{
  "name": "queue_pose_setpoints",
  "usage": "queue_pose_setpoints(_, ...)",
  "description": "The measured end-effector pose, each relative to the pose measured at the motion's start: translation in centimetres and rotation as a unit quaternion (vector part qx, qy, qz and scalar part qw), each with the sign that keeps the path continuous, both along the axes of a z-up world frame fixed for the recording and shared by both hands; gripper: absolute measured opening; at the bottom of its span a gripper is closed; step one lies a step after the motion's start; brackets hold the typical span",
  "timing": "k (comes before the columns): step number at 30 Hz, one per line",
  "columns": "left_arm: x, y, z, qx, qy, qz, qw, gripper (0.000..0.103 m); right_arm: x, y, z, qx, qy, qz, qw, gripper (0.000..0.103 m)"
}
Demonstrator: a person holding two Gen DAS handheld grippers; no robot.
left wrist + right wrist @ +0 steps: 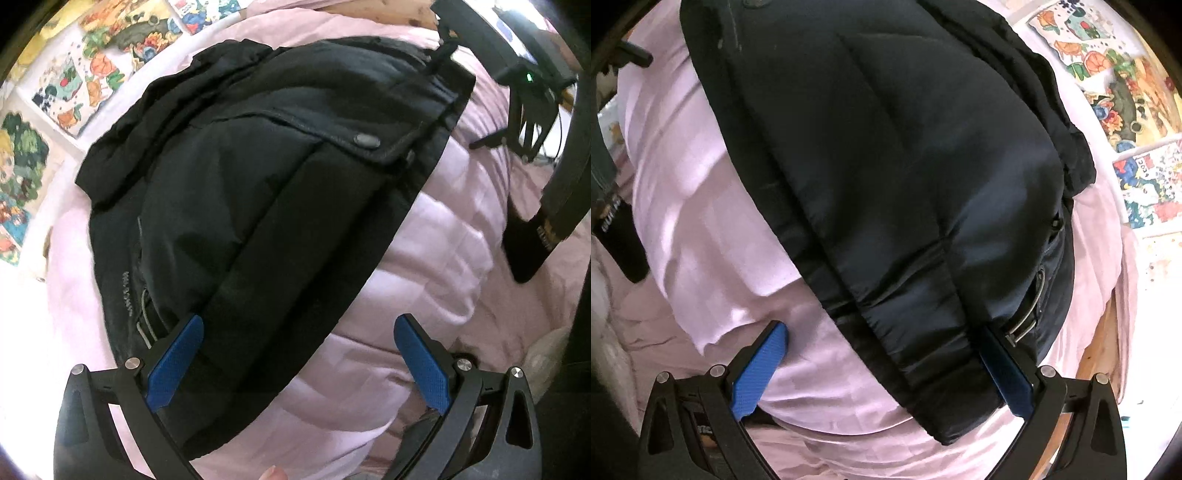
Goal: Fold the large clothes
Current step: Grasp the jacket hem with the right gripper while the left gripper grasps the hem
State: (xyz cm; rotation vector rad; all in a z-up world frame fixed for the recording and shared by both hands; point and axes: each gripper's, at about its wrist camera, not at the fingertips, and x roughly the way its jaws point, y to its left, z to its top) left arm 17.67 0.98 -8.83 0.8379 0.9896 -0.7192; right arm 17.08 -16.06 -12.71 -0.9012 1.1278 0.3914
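A home bedroom. A pale pink quilted duvet (436, 236) covers a bed and fills most of both views. Colourful cartoon posters (92, 70) hang on a white wall at ten o'clock in the left wrist view, two o'clock in the right. A wooden bed frame edge (1097, 347) shows at four o'clock.

Small pale lettering on the black jacket (127, 281); illegible

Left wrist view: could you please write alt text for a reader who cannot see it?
A folded black jacket lies on a pink bedsheet. The left gripper is open above the jacket's near edge, holding nothing. Colourful posters show at upper left.
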Motion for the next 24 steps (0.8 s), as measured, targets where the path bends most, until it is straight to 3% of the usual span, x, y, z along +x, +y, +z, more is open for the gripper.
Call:
queue_pose_setpoints(5,-0.7,-0.1,-1.8,0.051,-0.036,-0.009,0.998,0.101,-0.2,0.2,-0.6,-0.015,-0.005,-0.002,1.0,0.103)
queue_pose_setpoints(11,-0.5,0.4,-4.4,0.136,-0.097,-0.012,0.9858,0.101,-0.2,0.6,-1.1,-0.026,-0.008,-0.002,1.0,0.103)
queue_pose_setpoints(21,-0.3,1.2,-5.3,0.157,-0.121,-0.034,0.9796,0.101,-0.3,0.6,-1.1,-0.025,-0.008,-0.003,1.0,0.103)
queue_pose_setpoints(24,-0.6,1.1,-5.6,0.171,-0.128,-0.038,0.9762,0.095,-0.2,0.7,-1.1,-0.025,-0.008,-0.003,1.0,0.103)
